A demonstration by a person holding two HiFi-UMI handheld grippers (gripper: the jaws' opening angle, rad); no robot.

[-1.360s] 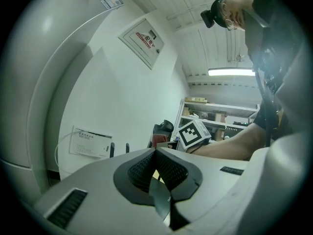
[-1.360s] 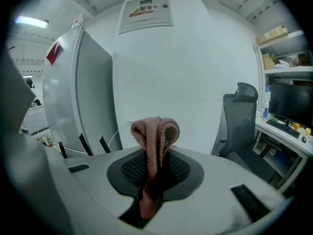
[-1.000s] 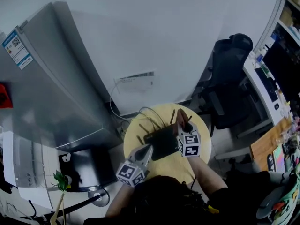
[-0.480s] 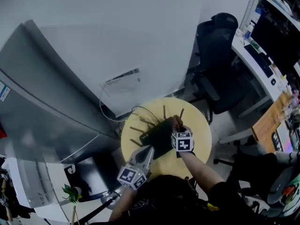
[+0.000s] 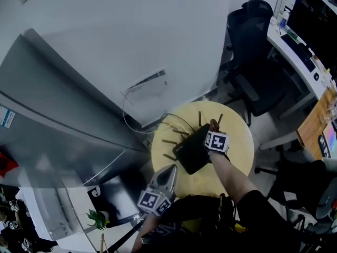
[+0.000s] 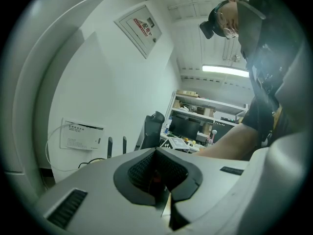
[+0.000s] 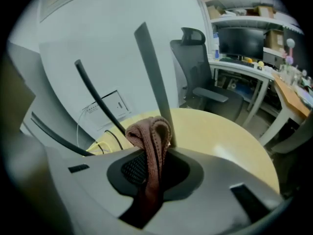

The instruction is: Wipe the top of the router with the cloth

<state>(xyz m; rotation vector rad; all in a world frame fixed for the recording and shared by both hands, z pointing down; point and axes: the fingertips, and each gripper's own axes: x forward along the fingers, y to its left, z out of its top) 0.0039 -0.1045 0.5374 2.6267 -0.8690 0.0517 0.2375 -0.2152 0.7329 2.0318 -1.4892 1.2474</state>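
Observation:
A black router (image 5: 190, 151) with several upright antennas lies on the round yellow table (image 5: 231, 162). My right gripper (image 5: 212, 129) is at the router's far right edge, near the antennas, shut on a reddish-brown cloth (image 7: 149, 140). The cloth bulges out of the shut jaws, with an antenna (image 7: 151, 67) standing right behind it. My left gripper (image 5: 169, 172) hovers at the table's near left edge, just short of the router's near corner. Its jaws are together with nothing between them, and two antenna tips (image 6: 110, 146) show beyond them.
A white wall box (image 5: 148, 85) with a cable hangs behind the table. Black office chair (image 5: 253, 46) and a desk with a monitor (image 5: 308, 30) stand to the right. A grey cabinet (image 5: 58, 115) fills the left. A small plant (image 5: 97, 217) sits lower left.
The head view has swung, so the table sits further right in the picture. My right gripper with the cloth has slid a little along the router's right side toward the antennas. The left gripper holds its place.

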